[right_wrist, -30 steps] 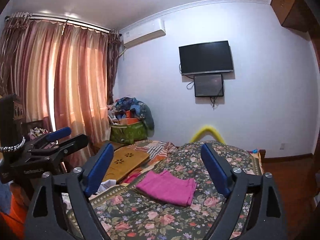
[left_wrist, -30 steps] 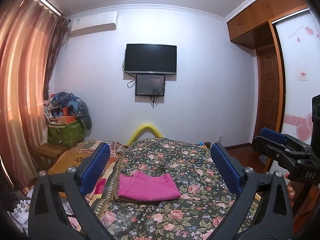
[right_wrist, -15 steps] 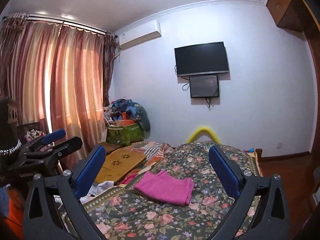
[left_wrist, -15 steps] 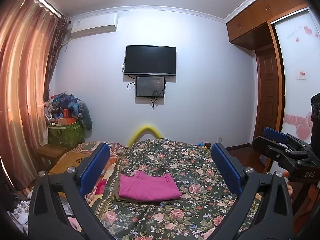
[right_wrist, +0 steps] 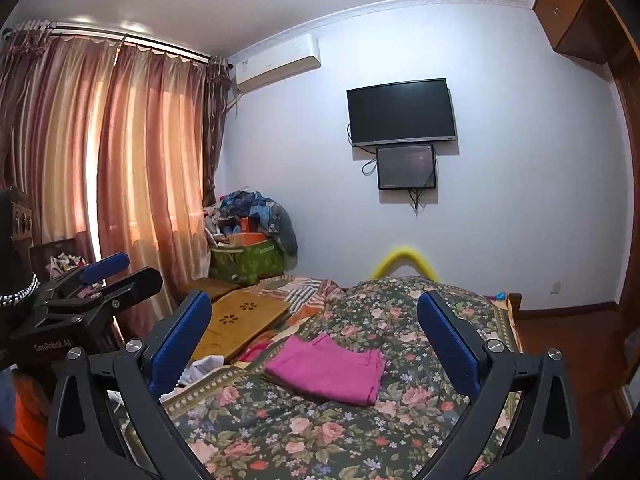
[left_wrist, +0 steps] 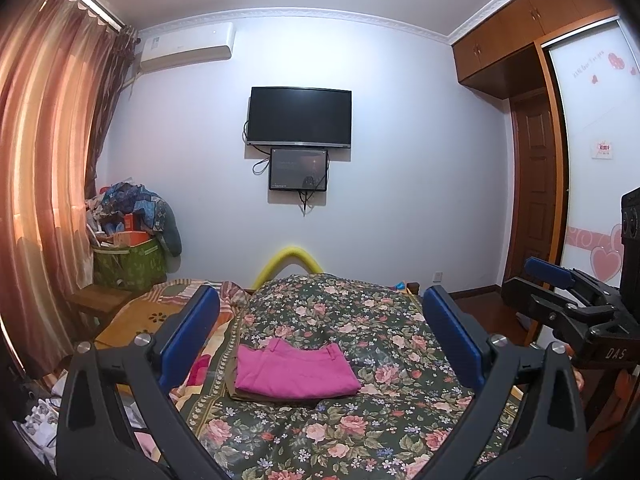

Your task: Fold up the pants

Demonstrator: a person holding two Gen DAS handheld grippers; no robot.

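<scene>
- hanging at the far left, the pink curtains (right_wrist: 120, 168) cover the window.
- beside them a green bag (right_wrist: 248, 260) stands heaped with clothes in the corner.
- the left tongs (left_wrist: 320, 344) gape wide with nothing between the blue pads, held above the near end of the bed (left_wrist: 380, 420).
- the pink pants (left_wrist: 294, 372) lie folded into a flat rectangle on the floral bedspread, well ahead of both tongs and touched by neither.
- on the wall beyond hangs a black television (left_wrist: 299, 117) over a smaller screen (left_wrist: 298, 169).
- the right tongs (right_wrist: 314, 344) stand fully spread and empty.
- a wooden wardrobe (left_wrist: 520, 32) fills the right.
</scene>
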